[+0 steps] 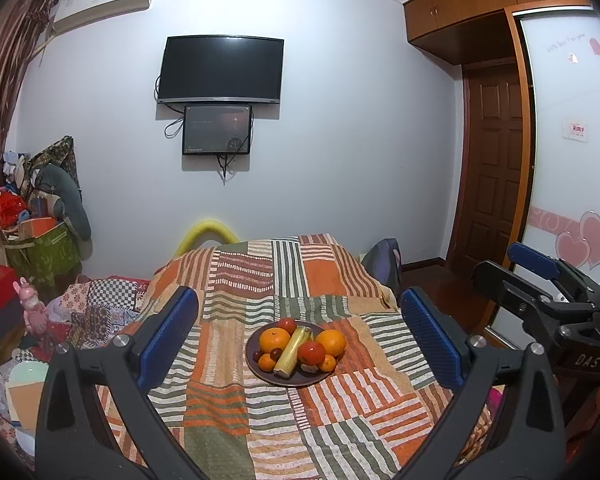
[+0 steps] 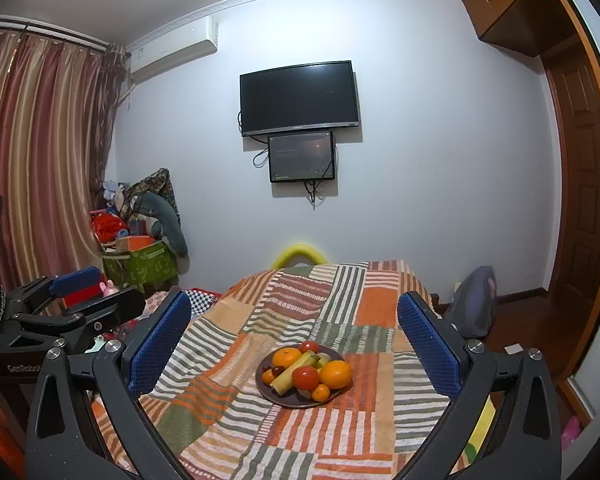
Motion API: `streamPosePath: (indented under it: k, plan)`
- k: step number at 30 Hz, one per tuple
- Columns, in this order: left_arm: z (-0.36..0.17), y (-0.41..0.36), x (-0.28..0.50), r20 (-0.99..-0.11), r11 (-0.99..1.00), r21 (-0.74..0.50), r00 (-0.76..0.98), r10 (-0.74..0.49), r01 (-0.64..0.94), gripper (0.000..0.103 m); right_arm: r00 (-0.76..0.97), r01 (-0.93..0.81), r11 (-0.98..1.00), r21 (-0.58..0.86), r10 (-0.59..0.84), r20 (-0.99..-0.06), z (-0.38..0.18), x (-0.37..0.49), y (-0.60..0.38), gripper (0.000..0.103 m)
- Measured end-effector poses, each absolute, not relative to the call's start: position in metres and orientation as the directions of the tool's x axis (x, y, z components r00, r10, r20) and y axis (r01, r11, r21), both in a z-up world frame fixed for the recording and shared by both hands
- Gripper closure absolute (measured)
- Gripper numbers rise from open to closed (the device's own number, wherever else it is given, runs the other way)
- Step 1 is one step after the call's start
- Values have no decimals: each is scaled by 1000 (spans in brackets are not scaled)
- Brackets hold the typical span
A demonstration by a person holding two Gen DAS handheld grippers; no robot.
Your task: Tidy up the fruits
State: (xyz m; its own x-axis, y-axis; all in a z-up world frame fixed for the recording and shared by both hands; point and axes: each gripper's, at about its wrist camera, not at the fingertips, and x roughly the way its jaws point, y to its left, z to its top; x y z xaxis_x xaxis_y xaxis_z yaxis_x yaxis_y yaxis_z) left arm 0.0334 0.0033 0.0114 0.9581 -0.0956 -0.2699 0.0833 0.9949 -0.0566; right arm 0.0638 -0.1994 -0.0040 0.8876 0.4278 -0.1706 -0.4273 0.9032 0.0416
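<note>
A dark round plate sits on a striped patchwork cloth. It holds oranges, red tomatoes, a banana, small tangerines and dark grapes. My left gripper is open and empty, held back from the plate, which shows between its blue pads. My right gripper is open and empty, likewise short of the plate. The right gripper also shows at the right of the left wrist view.
The cloth covers a table or bed with edges falling away left and right. Clutter, bags and boxes lie at the left. A wooden door and wardrobe stand at the right. A TV hangs on the far wall.
</note>
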Motion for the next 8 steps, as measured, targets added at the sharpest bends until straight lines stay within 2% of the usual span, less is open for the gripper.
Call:
streamPosePath:
  k: [8]
  plan:
    - [9, 0, 34, -270, 995, -46, 958, -96, 86, 0, 886, -426, 904, 46, 427, -180, -5, 68, -201, 0]
